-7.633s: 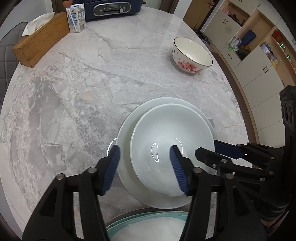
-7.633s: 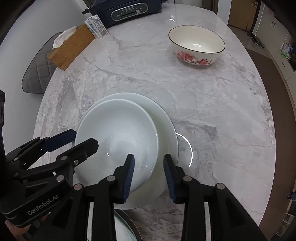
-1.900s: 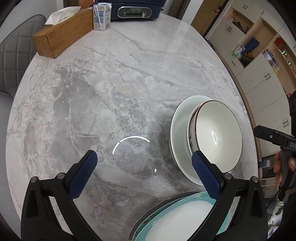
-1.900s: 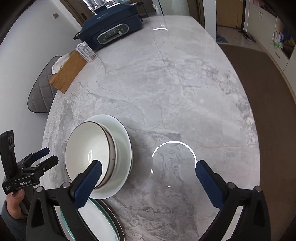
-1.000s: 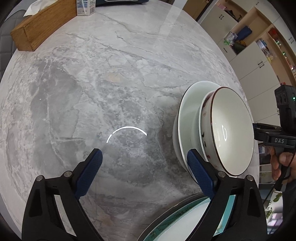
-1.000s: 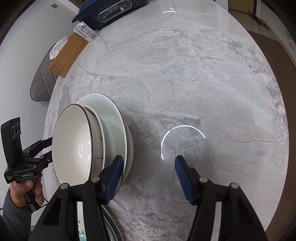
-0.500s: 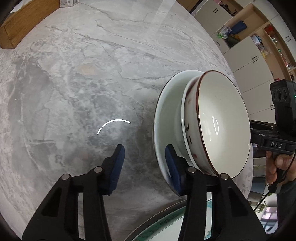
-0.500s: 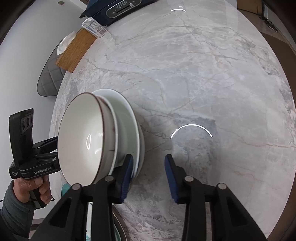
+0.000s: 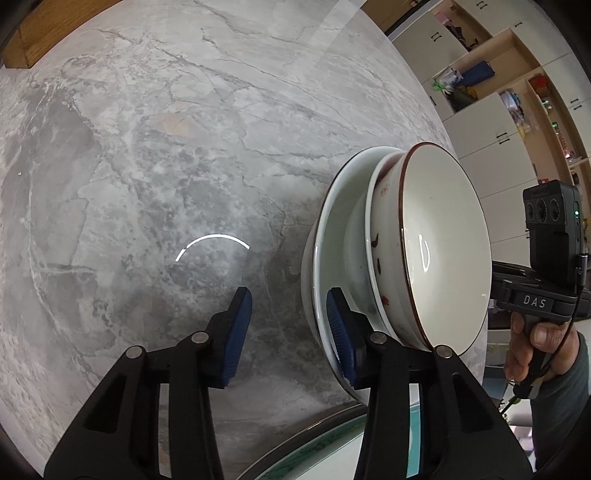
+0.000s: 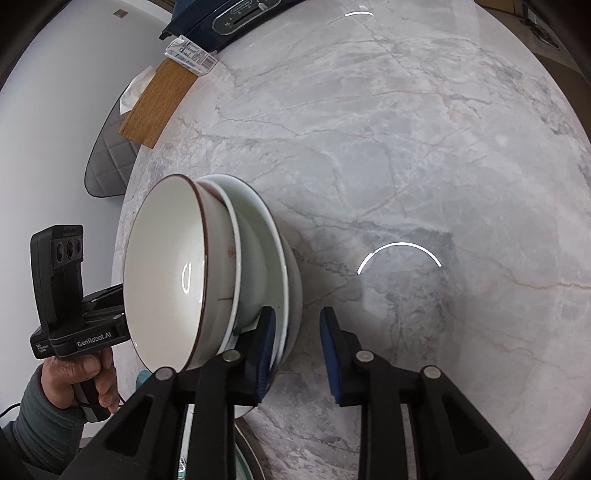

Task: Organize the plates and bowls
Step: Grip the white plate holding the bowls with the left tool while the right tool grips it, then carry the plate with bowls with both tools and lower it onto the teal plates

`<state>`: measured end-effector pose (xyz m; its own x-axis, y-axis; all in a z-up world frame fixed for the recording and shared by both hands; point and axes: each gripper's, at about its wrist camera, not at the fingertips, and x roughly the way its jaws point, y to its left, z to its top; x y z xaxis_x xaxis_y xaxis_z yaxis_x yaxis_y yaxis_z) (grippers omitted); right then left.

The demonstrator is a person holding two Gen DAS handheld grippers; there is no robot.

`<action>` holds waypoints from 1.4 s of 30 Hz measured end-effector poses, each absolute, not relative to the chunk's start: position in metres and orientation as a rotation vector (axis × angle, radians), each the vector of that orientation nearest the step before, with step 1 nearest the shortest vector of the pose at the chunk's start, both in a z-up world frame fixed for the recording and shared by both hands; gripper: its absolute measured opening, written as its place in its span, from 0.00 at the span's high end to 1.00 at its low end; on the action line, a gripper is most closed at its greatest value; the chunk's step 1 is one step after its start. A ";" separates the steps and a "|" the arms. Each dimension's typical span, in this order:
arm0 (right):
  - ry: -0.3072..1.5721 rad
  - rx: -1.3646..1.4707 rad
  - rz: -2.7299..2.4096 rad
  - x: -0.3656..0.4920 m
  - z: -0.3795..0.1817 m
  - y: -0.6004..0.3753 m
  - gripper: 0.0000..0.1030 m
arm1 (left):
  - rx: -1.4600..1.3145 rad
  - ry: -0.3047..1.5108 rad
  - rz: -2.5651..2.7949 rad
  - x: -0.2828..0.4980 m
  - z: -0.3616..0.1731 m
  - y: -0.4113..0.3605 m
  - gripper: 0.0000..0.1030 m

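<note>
A stack stands on the marble table: a brown-rimmed flowered bowl nested in a white bowl on a white plate. My left gripper straddles the plate's left rim, jaws partly closed with a gap; its right finger reaches inside the rim. In the right wrist view the same flowered bowl and plate show. My right gripper straddles the plate's right rim, left finger inside, jaws apart with a gap.
A teal-rimmed plate lies at the near table edge under both grippers. A wooden tissue box, a carton and a dark blue appliance stand at the far side. Cabinets stand beyond the table.
Both grippers have moved in on the stack from either side and narrowed their jaws from wide open, each now astride the plate's rim. The flowered bowl was added to the stack earlier.
</note>
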<state>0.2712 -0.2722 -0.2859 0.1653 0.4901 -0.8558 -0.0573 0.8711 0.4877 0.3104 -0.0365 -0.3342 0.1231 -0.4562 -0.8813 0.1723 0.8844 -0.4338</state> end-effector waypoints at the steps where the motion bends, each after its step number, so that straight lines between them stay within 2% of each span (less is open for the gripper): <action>1: 1.359 0.393 0.417 0.272 -0.286 -0.271 0.83 | -0.261 1.380 -0.481 0.309 -0.335 -0.037 0.71; 2: 1.360 0.391 0.420 0.272 -0.286 -0.270 0.83 | -0.256 1.381 -0.490 0.310 -0.337 -0.040 0.73; 4: 1.364 0.386 0.418 0.273 -0.286 -0.268 0.83 | -0.237 1.378 -0.515 0.308 -0.334 -0.049 0.84; 21: 1.362 0.365 0.405 0.272 -0.279 -0.257 0.84 | -0.230 1.341 -0.440 0.298 -0.317 -0.046 0.87; 42: 1.294 0.279 0.466 0.242 -0.214 -0.251 0.84 | -0.243 1.268 -0.362 0.244 -0.239 -0.046 0.87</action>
<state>0.2415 -0.2505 -0.2136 0.1994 0.4804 -0.8541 -0.1749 0.8751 0.4513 0.2436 -0.0465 -0.2387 0.2531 -0.3955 -0.8829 0.1310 0.9182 -0.3737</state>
